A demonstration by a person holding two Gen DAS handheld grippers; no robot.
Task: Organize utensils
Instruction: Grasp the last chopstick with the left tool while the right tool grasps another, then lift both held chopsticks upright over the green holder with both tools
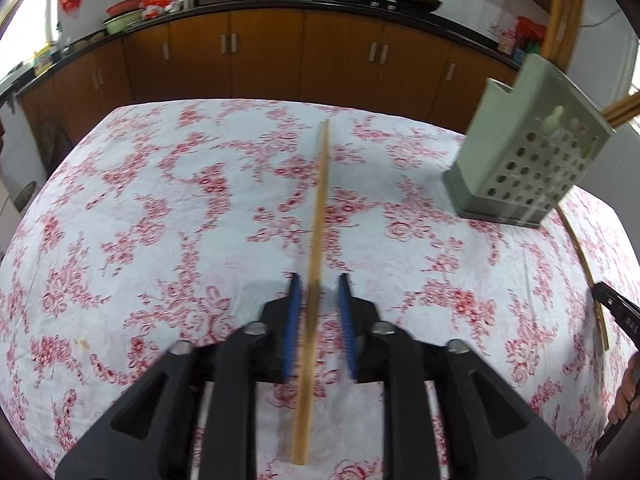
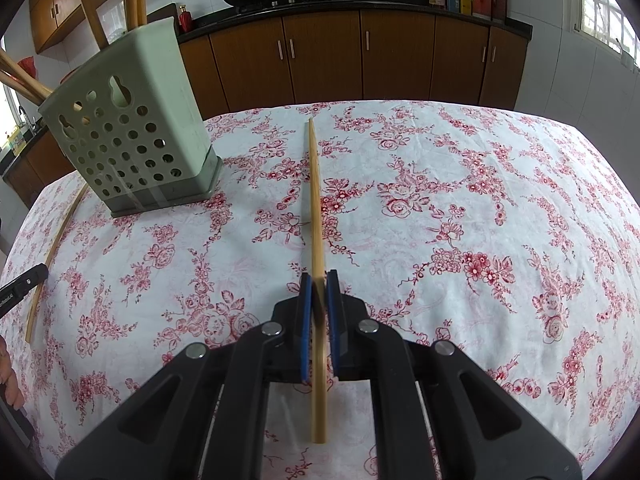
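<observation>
Left wrist view: left gripper (image 1: pixel 320 284) has its blue pads spread, a chopstick (image 1: pixel 318 216) lying between them along the floral cloth (image 1: pixel 160 200); gaps show on both sides, so no clamp. Frame is motion-blurred. Green perforated holder (image 1: pixel 528 152) stands on the cloth to the far right, with brown sticks (image 1: pixel 622 114) jutting from its top. Another chopstick lies past the holder near the cloth's right edge, by the tip of the right gripper (image 1: pixel 616 308).

Right wrist view: right gripper (image 2: pixel 319 280) has its pads closed tight on a second chopstick (image 2: pixel 315 184), which points forward over the cloth (image 2: pixel 480 200). Holder (image 2: pixel 132 128) stands to the far left, wooden sticks (image 2: pixel 20 76) leaning out of it. A loose chopstick (image 2: pixel 52 252) lies on the cloth left of the holder.
</observation>
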